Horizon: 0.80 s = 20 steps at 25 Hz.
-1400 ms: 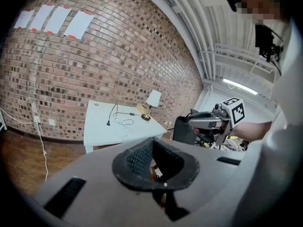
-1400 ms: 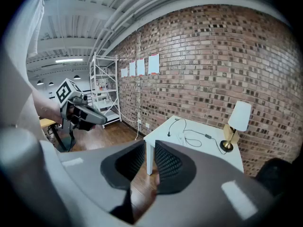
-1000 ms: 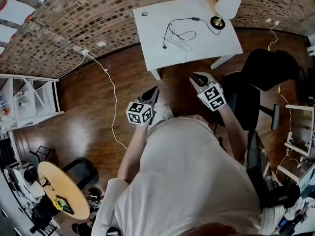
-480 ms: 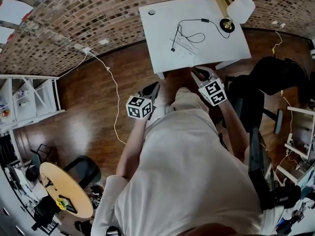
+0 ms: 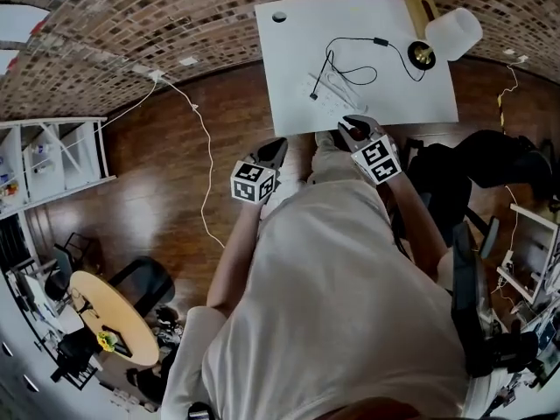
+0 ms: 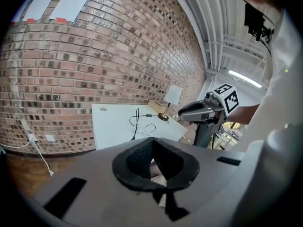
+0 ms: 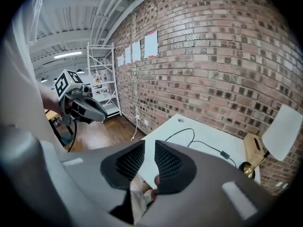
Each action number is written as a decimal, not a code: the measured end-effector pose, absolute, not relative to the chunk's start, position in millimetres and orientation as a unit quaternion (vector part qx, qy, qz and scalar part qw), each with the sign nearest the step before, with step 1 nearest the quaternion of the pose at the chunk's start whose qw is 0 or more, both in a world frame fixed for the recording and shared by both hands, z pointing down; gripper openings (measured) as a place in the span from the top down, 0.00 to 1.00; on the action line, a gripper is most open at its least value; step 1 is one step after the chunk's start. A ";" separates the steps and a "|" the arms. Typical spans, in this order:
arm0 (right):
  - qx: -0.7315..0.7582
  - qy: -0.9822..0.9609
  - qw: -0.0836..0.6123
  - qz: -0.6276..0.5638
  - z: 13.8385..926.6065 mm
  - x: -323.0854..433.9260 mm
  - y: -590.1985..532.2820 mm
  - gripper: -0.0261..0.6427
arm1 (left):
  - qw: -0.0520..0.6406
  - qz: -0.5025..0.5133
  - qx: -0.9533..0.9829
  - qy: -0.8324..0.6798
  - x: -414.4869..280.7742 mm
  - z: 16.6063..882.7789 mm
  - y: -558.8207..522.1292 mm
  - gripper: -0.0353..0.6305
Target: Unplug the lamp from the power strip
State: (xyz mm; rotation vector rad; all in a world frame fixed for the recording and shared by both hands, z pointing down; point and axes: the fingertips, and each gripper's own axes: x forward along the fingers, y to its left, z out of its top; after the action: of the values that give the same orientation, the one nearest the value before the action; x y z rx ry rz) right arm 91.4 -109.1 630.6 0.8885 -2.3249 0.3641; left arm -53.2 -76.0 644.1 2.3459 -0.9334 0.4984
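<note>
Approaching the white worktop (image 5: 394,94) looks to be the step in hand: both grippers hang short of its near edge, touching nothing. The lamp (image 5: 453,33) stands at the far right corner. Its black cord (image 5: 381,41) loops across to a plug near the middle, where the power strip (image 5: 331,93) lies (pale on white, hard to make out). The left gripper (image 5: 273,150) has its jaws together at the tips. The right gripper (image 5: 352,129) holds its jaws narrowly apart, with nothing between them. Next, I judge, one gripper must reach and pinch the plug while the other steadies the strip.
</note>
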 end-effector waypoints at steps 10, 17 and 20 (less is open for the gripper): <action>0.270 -0.886 0.345 0.154 664.7 92.8 -165.0 0.87 | 0.308 0.244 0.851 -0.348 -30.4 683.1 -139.0 0.94; 0.228 -0.884 0.375 0.160 703.9 86.0 -185.8 0.87 | 0.350 0.276 0.830 -0.335 -19.3 741.1 -171.4 0.94; 0.209 -0.882 0.391 0.160 720.4 83.8 -196.3 0.87 | 0.371 0.287 0.815 -0.341 -17.8 760.4 -180.6 0.94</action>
State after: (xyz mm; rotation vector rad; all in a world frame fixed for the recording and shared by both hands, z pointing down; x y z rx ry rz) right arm 83.8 -196.3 720.4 0.5321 -2.2414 0.4059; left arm -17.8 -180.6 760.4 2.0888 -0.8749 0.7367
